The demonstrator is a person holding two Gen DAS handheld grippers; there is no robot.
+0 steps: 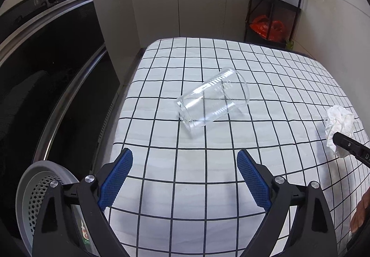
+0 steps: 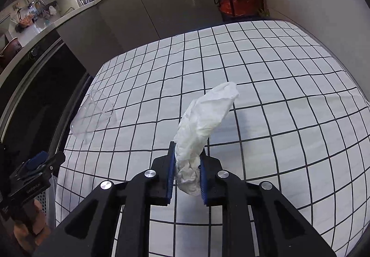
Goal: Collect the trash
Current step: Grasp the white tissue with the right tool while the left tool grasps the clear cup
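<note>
A clear plastic cup [image 1: 212, 100] lies on its side on the white checked tablecloth [image 1: 185, 199]. My left gripper [image 1: 184, 157] is open and empty, a little short of the cup. My right gripper [image 2: 186, 150] is shut on a crumpled white tissue [image 2: 203, 116] and holds it above the cloth; the tissue sticks out past the blue pads. The tissue [image 1: 338, 127] and the right gripper's tip [image 1: 351, 144] show at the right edge of the left wrist view. The cup [image 2: 94, 116] shows at the left in the right wrist view, with the left gripper [image 2: 37, 164] below it.
A grey perforated bin [image 1: 37, 201] stands off the table's left front corner. A dark oven front [image 1: 46, 72] and grey cabinets [image 1: 185, 2] lie to the left and behind. A black shelf with an orange bag [image 1: 268, 26] stands at the back right by the wall.
</note>
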